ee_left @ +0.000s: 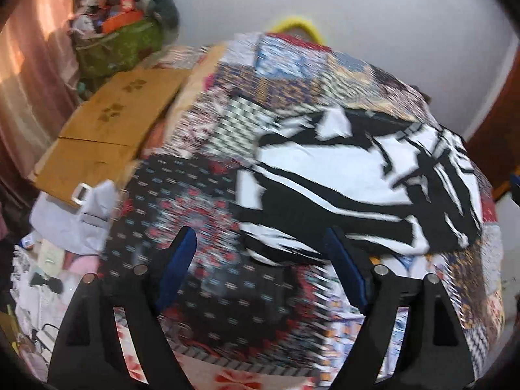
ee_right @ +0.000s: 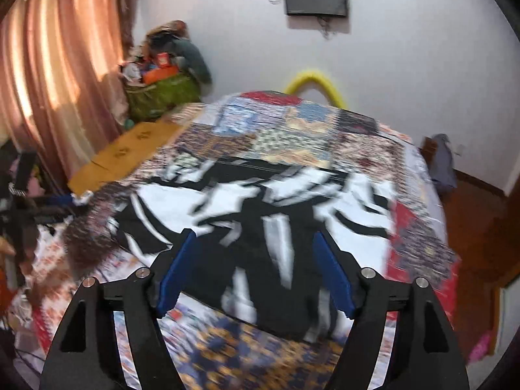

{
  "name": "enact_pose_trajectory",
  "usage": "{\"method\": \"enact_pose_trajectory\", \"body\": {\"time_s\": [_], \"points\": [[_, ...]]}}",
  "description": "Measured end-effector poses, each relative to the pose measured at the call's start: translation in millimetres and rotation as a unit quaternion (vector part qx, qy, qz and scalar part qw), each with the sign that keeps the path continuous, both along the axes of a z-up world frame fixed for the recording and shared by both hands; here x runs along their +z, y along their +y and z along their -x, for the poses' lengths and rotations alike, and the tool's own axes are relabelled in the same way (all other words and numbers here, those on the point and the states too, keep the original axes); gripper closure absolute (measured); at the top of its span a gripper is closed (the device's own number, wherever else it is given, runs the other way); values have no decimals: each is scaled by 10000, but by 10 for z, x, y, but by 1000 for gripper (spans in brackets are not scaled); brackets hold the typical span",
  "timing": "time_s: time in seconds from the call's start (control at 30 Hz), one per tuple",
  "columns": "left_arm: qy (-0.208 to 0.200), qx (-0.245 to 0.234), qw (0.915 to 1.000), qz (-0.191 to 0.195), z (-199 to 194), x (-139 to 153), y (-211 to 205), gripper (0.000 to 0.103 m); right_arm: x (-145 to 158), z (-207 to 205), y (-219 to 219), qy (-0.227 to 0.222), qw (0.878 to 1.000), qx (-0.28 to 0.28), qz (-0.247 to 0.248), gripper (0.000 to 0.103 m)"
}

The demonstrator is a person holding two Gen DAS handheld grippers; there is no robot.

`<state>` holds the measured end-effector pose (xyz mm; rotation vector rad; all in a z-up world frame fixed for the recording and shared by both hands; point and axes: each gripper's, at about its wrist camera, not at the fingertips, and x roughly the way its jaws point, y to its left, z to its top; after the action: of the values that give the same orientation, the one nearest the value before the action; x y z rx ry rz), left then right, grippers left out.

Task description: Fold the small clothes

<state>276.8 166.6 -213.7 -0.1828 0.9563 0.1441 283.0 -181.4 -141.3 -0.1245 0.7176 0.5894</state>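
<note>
**Both claws released above the folded garment**

Blue-padded fingers of the left gripper (ee_left: 260,243) stand spread at the bottom of its frame, tilted down over the patchwork bedspread (ee_left: 208,201), gripping nothing. Right gripper (ee_right: 255,247) likewise gapes, angled downward, empty. Between and beyond its pads, at frame centre, lies the black-and-white garment (ee_right: 260,201), flat on the spread.

Left gripper (ee_left: 261,247) and right gripper (ee_right: 253,248) both angle downward, blue-padded fingers spread apart, gripping nothing.

Black-and-white patterned garment (ee_left: 357,182), spread flat on the patchwork bedcover (ee_left: 201,201)
</note>
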Motion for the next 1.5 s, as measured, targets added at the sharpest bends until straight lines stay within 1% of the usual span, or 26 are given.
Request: {"method": "enact_pose_trajectory", "body": {"time_s": [0.07, 0.17, 0.23, 0.33, 0.43, 0.5, 0.57, 0.67, 0.73, 0.8, 0.87, 0.97, 1.03, 1.07, 1.1, 1.13, 1.17, 1.2, 1.23, 1.27, 1.3, 1.33, 1.37, 1.4, 1.43, 1.5], "points": [[106, -100, 9997, 195, -23, -78, -113, 22, -116, -30, 174, 121, 9998, 165, -22, 31], [268, -82, 9982, 535, -47, -250, -223, 22, -420, -135, 414, 438, 9983, 341, 166, 31], [370, -63, 9966, 733, -74, -338, -272, 22, -632, -216, 484, 638, 9969, 305, 333, 31], [578, -110, 9931, 1015, -93, -447, -332, 22, -861, -321, 520, 974, 9937, 235, 512, 31], [811, -268, 9863, 1413, -151, -540, -393, 22, -1087, -397, 506, 1551, 9852, 371, 621, 31], [920, -266, 9800, 1745, -193, -607, -401, 22, -1127, -372, 507, 1481, 9857, 432, 673, 30], [973, -159, 9728, 2094, -237, -671, -371, 22, -1119, -337, 512, 1430, 9858, 518, 712, 28], [917, 15, 9638, 2502, -316, -717, -311, 21, -1138, -336, 493, 1506, 9848, 566, 648, 28], [892, 29, 9522, 2922, -386, -751, -264, 21, -1153, -359, 492, 1551, 9846, 575, 571, 28], [842, 61, 9419, 3251, -469, -788, -220, 21, -1169, -371, 469, 1587, 9845, 580, 474, 27], [794, 168, 9346, 3463, -576, -837, -167, 21, -1189, -376, 468, 1613, 9844, 565, 407, 27], [692, 425, 9202, 3830, -712, -890, -55, 21, -1194, -371, 476, 1618, 9846, 540, 377, 27], [615, 563, 9159, 3928, -795, -908, -7, 23, -1195, -361, 478, 1619, 9846, 545, 363, 27], [583, 657, 9155, 3925, -834, -913, 10, 24, -1199, -359, 474, 1623, 9846, 547, 354, 27], [567, 794, 9155, 3903, -867, -916, 30, 28, -1197, -357, 477, 1630, 9845, 551, 343, 27], [543, 925, 9173, 3835, -899, -908, 33, 33, -1197, -356, 478, 1640, 9843, 555, 330, 27], [516, 1007, 9220, 3703, -923, -892, 38, 38, -1197, -362, 474, 1642, 9843, 555, 321, 27], [517, 1105, 9309, 3442, -953, -862, 29, 55, -1197, -363, 467, 1648, 9843, 554, 311, 27], [559, 1173, 9377, 3222, -962, -847, 34, 74, -1192, -362, 466, 1675, 9840, 540, 296, 27], [600, 1189, 9425, 3065, -983, -845, 12, 78, -1190, -365, 453, 1691, 9837, 530, 289, 27], [576, 1167, 9434, 3051, -981, -845, -4, 86, -1178, -360, 454, 1717, 9834, 520, 285, 27], [559, 1159, 9443, 3029, -962, -835, -11, 91, -1158, -350, 454, 1735, 9831, 506, 287, 27], [525, 1133, 9475, 2943, -933, -805, -23, 91, -1138, -337, 451, 1737, 9831, 503, 286, 27], [468, 1095, 9522, 2813, -889, -758, -28, 92, -1098, -319, 440, 1752, 9829, 512, 248, 28], [388, 1075, 9587, 2605, -822, -675, -36, 93, -1050, -299, 421, 1746, 9831, 515, 177, 28], [249, 1068, 9653, 2368, -694, -542, -15, 94, -936, -250, 371, 1663, 9847, 510, 43, 28]]}}
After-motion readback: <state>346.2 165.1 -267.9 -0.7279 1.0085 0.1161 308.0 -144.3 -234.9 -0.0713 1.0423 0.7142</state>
